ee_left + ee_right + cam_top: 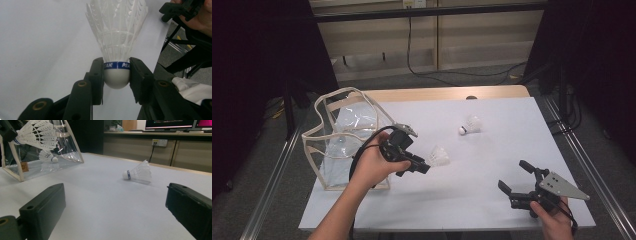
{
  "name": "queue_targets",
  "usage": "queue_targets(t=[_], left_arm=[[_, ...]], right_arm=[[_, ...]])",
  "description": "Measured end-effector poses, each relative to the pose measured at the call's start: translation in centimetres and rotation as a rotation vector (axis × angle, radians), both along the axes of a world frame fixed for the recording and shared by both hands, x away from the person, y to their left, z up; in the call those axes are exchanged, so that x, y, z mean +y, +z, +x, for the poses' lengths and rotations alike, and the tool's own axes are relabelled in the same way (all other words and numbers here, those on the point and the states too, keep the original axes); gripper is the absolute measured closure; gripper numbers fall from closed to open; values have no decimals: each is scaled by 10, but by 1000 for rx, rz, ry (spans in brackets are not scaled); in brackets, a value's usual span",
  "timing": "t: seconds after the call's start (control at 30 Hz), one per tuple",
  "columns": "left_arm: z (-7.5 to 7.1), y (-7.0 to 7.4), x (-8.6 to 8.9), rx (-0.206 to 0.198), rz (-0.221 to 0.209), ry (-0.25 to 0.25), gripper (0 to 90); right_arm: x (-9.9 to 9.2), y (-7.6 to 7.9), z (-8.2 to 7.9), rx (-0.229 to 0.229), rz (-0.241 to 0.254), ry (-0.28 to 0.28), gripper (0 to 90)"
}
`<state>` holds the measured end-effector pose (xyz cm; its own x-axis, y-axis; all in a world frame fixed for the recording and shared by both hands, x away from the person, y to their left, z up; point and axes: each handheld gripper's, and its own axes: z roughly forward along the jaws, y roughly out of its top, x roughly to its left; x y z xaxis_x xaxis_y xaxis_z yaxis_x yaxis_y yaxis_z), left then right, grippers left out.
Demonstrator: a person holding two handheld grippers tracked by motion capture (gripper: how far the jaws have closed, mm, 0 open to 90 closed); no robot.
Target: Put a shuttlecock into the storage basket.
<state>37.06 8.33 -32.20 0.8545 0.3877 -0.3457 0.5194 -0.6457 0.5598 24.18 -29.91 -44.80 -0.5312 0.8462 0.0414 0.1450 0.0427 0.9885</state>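
Observation:
My left gripper [426,168] is shut on the cork of a white feather shuttlecock [439,156] and holds it a little above the white table, just right of the bag. In the left gripper view both pads clamp the cork at its blue band, and the shuttlecock's feathers [117,30] point away from me. A second shuttlecock [469,125] [138,173] lies on its side near the table's middle. My right gripper [514,176] [116,192] rests low at the front right, jaws wide open with nothing between them. The held shuttlecock [37,135] also shows at the right gripper view's upper left.
A clear plastic bag with a cream trim [347,135] [15,172] stands open at the table's left, with another shuttlecock [50,157] inside it. The table's wooden back edge [447,93] and metal side rails [582,155] bound the surface. Cables trail on the floor beyond.

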Motion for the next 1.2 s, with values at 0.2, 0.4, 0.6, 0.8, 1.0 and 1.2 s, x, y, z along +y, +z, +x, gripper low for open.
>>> queue_targets(t=[0.2,0.4,0.6,0.8,1.0,1.2], left_arm=[[2,6,1,3,5,1,656],[5,11,2,5,17,-15,656],[7,16,4,7,13,-7,656],[9,20,5,4,16,-5,656],[10,23,6,9,12,3,656],[13,26,8,15,13,5,656]], right_arm=[[0,0,0,0,0,0,25],[0,0,0,1,-1,1,24],[0,0,0,0,-1,0,25],[0,0,0,0,-2,2,24],[0,0,0,1,-1,1,25],[0,0,0,0,0,0,25]])
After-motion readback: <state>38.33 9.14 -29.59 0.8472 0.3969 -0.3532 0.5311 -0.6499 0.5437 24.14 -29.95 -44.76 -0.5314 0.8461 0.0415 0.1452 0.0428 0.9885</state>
